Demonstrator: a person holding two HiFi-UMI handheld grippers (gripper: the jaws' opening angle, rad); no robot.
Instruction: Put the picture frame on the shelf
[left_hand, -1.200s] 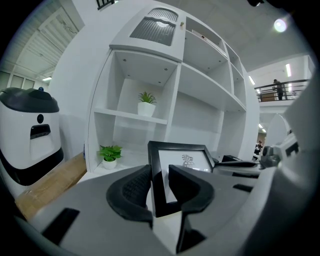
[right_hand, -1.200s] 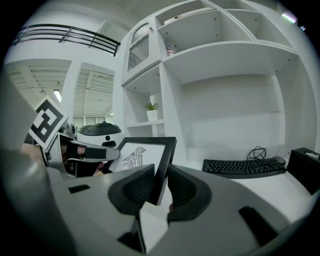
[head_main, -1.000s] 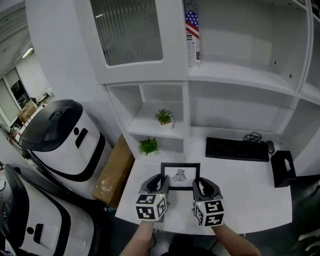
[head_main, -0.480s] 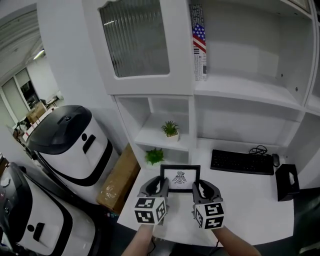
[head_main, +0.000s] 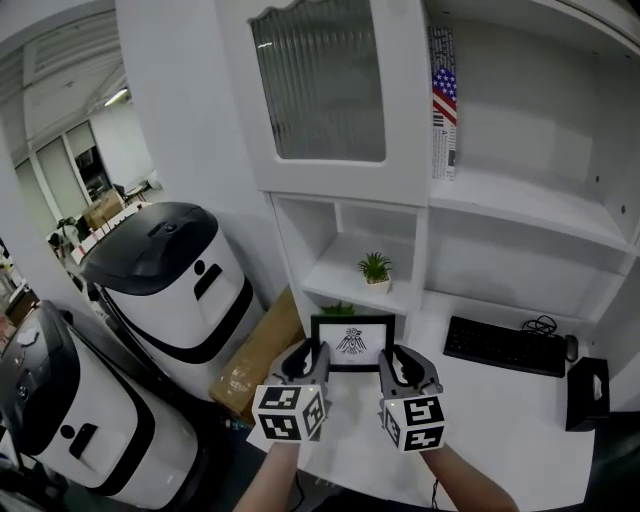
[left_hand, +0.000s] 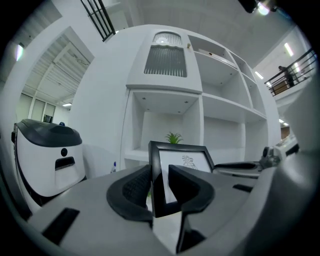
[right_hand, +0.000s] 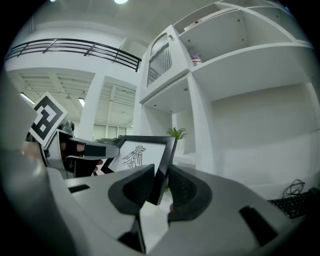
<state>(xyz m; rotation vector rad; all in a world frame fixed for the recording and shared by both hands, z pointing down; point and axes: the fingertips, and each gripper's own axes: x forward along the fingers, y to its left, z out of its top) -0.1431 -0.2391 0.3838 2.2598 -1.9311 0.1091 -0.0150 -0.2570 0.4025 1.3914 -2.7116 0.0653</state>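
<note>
Picture frame: thin, flat rectangle with a black moulding and a white sheet inside bearing a small dark bird-like figure. It is upright, face toward the person. It is not on any shelf but carried between the two tools, in front of the low shelf openings and over the near edge of the desk.

Left gripper: ribbed black pads pinch the frame's left rail, the jaws parted only by the thickness of the moulding. Right gripper: the same hold on the right rail, jaws narrowly parted and pressed to both faces of the edge. Each carries a white cube with black square markers.

Just behind the frame, green leaves of a low plant show above its top edge. One shelf up stands a small spiky potted plant in a pale square pot.

Shelf unit: smooth white boards with open bays. The upper left bay is closed by a cabinet door of ribbed frosted glass with a scalloped top. Beside it stands a flag-printed spine.

On the desk to the right lie a flat black keyboard and a black box.

To the left on the floor are a brown cardboard carton and rounded white machines with glossy black tops.
</note>
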